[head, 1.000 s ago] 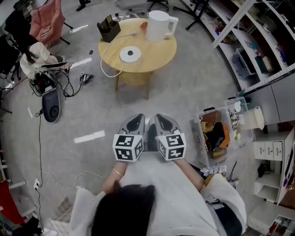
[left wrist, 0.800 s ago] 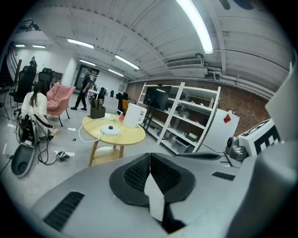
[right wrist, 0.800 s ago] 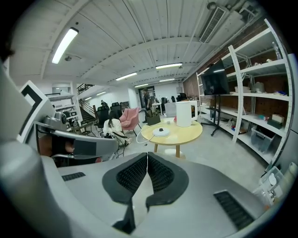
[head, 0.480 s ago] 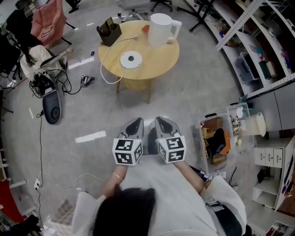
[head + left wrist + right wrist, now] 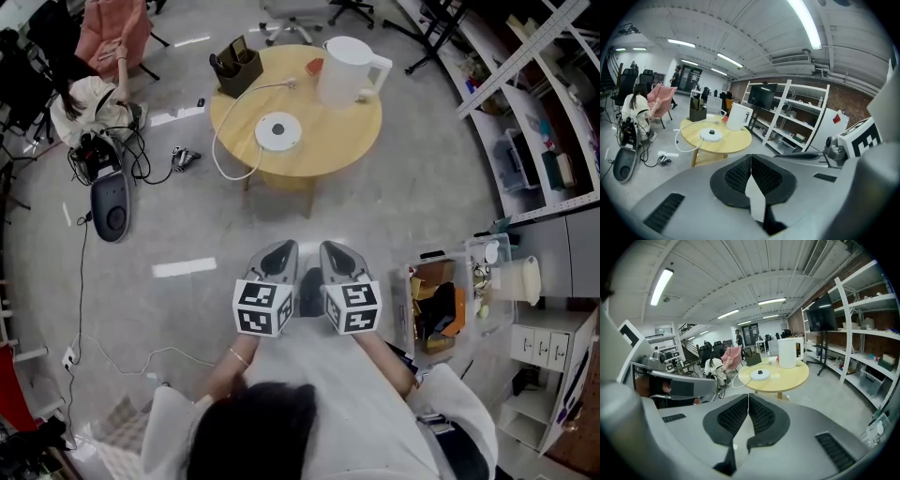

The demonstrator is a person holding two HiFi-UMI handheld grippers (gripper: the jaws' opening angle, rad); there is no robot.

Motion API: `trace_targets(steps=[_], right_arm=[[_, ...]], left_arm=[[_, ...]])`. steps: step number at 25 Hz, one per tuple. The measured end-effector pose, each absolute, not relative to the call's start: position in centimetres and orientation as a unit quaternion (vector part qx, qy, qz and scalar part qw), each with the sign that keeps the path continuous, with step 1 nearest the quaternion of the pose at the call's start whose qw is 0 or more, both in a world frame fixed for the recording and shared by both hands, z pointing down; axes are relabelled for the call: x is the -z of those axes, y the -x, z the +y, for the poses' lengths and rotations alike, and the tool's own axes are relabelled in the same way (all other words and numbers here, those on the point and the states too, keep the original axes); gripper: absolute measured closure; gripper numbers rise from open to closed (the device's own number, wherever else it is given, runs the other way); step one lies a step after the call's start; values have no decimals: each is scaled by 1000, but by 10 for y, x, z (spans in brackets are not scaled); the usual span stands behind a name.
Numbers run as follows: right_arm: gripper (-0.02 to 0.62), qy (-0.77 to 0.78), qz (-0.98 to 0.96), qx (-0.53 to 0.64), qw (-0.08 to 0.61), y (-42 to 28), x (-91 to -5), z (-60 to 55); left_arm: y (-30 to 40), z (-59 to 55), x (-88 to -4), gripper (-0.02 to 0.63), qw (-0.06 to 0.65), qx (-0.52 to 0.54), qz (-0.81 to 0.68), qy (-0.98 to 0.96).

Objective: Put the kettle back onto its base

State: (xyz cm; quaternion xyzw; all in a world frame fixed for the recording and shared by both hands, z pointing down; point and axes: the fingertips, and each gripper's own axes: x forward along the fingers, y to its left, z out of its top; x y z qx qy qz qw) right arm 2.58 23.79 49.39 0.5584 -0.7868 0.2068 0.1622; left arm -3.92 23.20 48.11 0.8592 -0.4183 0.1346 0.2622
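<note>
white kettle [image 5: 349, 71], white base [image 5: 278, 131], pale yellow table [image 5: 342, 131], pink chair [image 5: 111, 30]

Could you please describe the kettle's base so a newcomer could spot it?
Find the round wooden table. The base lies on its left half, nearer than the kettle and the brown box. It alone is a flat white disc with a dark centre.

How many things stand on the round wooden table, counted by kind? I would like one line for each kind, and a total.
White kettle: 1
Round white base: 1
Dark box organiser: 1
Small red item: 1
Total: 4
</note>
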Motion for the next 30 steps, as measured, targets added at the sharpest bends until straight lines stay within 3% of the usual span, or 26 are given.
trace_targets(steps=[30], right_arm=[[568,-502,-819,-213,179,-112,-508,102]], left_arm=[[-33,100,-466,580,260,-121,-475,-832]])
